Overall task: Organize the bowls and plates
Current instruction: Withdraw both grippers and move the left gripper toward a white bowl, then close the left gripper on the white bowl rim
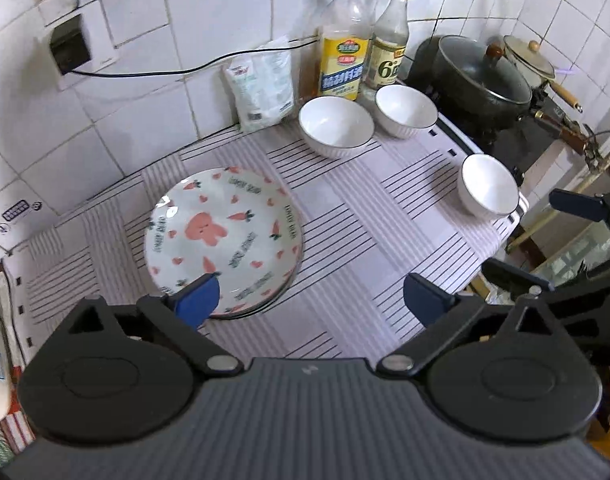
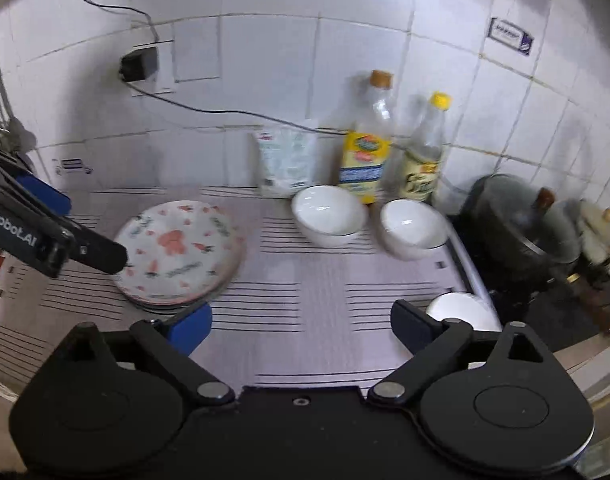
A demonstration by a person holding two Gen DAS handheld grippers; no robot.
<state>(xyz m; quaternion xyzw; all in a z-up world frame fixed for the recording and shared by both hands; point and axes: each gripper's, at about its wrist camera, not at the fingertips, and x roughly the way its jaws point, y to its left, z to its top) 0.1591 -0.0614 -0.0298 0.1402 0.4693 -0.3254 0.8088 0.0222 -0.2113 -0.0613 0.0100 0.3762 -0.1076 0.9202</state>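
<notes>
Plates with a pink rabbit, carrots and hearts printed on white glaze (image 1: 224,240) lie stacked toward the left side of the striped grey-and-white mat (image 1: 337,280), at least two rims showing at the stack's near edge. Nearest the left wrist camera, the left gripper (image 1: 311,300) hangs above the mat's near edge with its jaws spread wide and nothing between them; its blue left fingertip (image 1: 197,300) overlaps the near rim of the stack in view, though whether it touches cannot be told. The right gripper (image 2: 301,326) is likewise wide apart and empty over the near part of the mat, its dark right finger (image 2: 413,330) in front of a small white bowl (image 2: 463,310) that sits by the mat's right edge. In the left wrist view that same bowl (image 1: 488,190) stands alone, well apart from the plates.

Farther back, two more white ribbed bowls stand side by side near the mat's far right corner: the wider one (image 1: 336,125) to the left, the smaller one (image 1: 405,109) just beside it. Behind them against the tiled wall stand a yellow-labelled oil bottle (image 1: 343,46), a clear yellow-capped bottle (image 1: 389,42) and a white plastic pouch (image 1: 261,84). Beyond the mat's right edge a dark lidded pot (image 1: 483,76) rests on the black stove.
</notes>
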